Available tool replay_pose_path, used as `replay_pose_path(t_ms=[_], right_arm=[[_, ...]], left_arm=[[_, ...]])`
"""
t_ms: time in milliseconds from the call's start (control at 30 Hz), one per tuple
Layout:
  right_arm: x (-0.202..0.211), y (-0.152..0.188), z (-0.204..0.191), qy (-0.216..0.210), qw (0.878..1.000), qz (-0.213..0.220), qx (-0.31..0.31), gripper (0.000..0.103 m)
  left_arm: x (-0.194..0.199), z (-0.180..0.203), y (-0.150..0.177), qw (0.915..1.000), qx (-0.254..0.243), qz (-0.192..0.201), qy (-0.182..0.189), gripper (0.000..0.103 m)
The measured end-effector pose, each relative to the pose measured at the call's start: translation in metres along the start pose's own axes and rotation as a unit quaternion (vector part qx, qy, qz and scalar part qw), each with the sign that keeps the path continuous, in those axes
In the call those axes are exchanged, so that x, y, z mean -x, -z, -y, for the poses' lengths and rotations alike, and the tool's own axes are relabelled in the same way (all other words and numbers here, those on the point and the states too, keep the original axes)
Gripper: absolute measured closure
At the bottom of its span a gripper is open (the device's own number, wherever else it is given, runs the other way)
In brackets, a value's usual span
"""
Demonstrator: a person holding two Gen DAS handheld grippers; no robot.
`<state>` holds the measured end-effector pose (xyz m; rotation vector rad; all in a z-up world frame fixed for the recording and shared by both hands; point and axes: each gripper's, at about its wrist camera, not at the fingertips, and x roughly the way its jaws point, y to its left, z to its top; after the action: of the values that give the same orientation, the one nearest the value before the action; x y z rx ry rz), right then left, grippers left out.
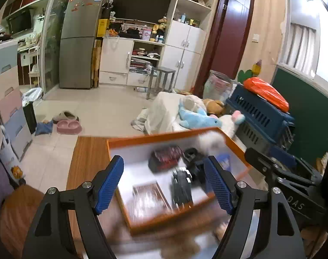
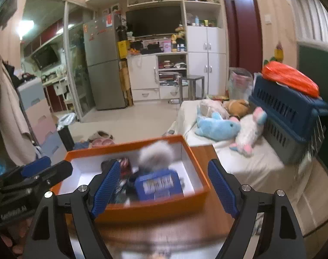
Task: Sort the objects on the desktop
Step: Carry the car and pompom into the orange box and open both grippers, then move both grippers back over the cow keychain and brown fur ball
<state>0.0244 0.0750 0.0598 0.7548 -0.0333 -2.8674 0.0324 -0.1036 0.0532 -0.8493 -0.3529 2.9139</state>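
Left wrist view: an orange box (image 1: 164,139) with a white inside sits on a wooden desk (image 1: 88,157), reaching almost to the desk's far edge. The box is blurred, but several things lie in it: a dark red and black object (image 1: 165,158) near the middle, a black object (image 1: 181,186) toward the near wall, a flat brownish packet (image 1: 150,196) at the near left, and a fluffy grey-white ball (image 1: 209,139) at the far right corner. The left gripper (image 1: 164,185) hangs above the near side of the box with its blue-padded fingers (image 1: 109,183) spread wide and nothing between them. At the right edge of this view the right gripper (image 1: 272,166) shows from the side as a black frame. In the right wrist view the same orange box (image 2: 198,172) lies just ahead, with the fluffy ball (image 2: 156,154) at its far side and a blue item with pale print (image 2: 158,184) near its front wall. The right gripper (image 2: 164,190) is also spread wide and empty, its blue fingers (image 2: 223,191) framing the box from above. The left gripper (image 2: 43,172) pokes in from the left. Beyond the desk's far right corner a white-covered surface (image 2: 239,168) holds a blue plush toy (image 2: 218,127) and a white and pink plush toy (image 2: 249,132), beside stacked blue and grey crates (image 2: 293,116) with an orange bag (image 2: 291,79) on top. Farther back stand a grey fridge (image 2: 103,64) and white cabinets (image 2: 207,60).
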Motion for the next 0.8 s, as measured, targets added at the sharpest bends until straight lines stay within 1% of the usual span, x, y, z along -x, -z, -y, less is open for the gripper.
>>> replay_pose_path(t_ms=[67, 100, 133, 200, 267, 367, 467, 533, 567, 600, 633, 667, 700, 733, 767, 800], right_arm=[[0.016, 0.012, 0.003, 0.005, 1.000, 0.001, -0.003, 0.018], [0.026, 0.023, 0.004, 0.011, 1.000, 0.002, 0.001, 0.017], [0.034, 0.034, 0.004, 0.019, 1.000, 0.001, 0.007, 0.016], [0.042, 0.058, 0.005, 0.033, 0.999, -0.020, 0.023, 0.015], [0.045, 0.081, 0.007, 0.032, 0.998, -0.052, 0.025, 0.015], [0.047, 0.117, 0.010, 0.019, 0.995, -0.098, 0.007, 0.015], [0.047, 0.139, 0.005, 0.017, 0.994, -0.111, 0.017, 0.015], [0.044, 0.149, 0.002, 0.018, 0.993, -0.116, 0.031, 0.015], [0.040, 0.153, 0.002, 0.017, 0.992, -0.122, 0.034, 0.015], [0.035, 0.159, 0.004, 0.014, 0.991, -0.133, 0.031, 0.015], [0.030, 0.165, 0.008, 0.013, 0.989, -0.143, 0.026, 0.015], [0.031, 0.169, 0.007, 0.020, 0.990, -0.135, 0.032, 0.014], [0.034, 0.171, 0.007, 0.029, 0.992, -0.120, 0.039, 0.010], [0.036, 0.172, 0.008, 0.030, 0.992, -0.116, 0.035, 0.007], [0.036, 0.171, 0.009, 0.029, 0.992, -0.116, 0.032, 0.005], [0.036, 0.170, 0.009, 0.030, 0.992, -0.119, 0.033, 0.005]], left_arm=[[0.014, 0.004, 0.014, 1.0000, -0.007, -0.003, 0.000, 0.024], [0.022, 0.006, 0.024, 0.9999, -0.013, -0.010, -0.001, 0.021], [0.027, 0.006, 0.034, 0.9997, -0.018, -0.018, -0.004, 0.021], [0.033, 0.008, 0.058, 0.9985, -0.027, -0.045, -0.014, 0.021], [0.030, 0.010, 0.088, 0.9957, -0.031, -0.085, -0.019, 0.021], [0.021, 0.015, 0.124, 0.9907, -0.038, -0.127, -0.031, 0.021], [0.014, 0.026, 0.147, 0.9871, -0.063, -0.140, -0.044, 0.021], [0.006, 0.030, 0.162, 0.9820, -0.086, -0.158, -0.058, 0.020], [0.008, 0.033, 0.166, 0.9823, -0.099, -0.145, -0.065, 0.019], [0.010, 0.034, 0.169, 0.9825, -0.103, -0.138, -0.070, 0.017], [0.011, 0.033, 0.170, 0.9838, -0.094, -0.136, -0.069, 0.015], [0.011, 0.031, 0.171, 0.9850, -0.086, -0.133, -0.068, 0.014], [0.012, 0.031, 0.172, 0.9850, -0.090, -0.128, -0.073, 0.011], [0.012, 0.030, 0.173, 0.9854, -0.089, -0.125, -0.074, 0.007], [0.011, 0.030, 0.173, 0.9857, -0.090, -0.122, -0.075, 0.006], [0.011, 0.029, 0.173, 0.9861, -0.089, -0.119, -0.075, 0.003]])
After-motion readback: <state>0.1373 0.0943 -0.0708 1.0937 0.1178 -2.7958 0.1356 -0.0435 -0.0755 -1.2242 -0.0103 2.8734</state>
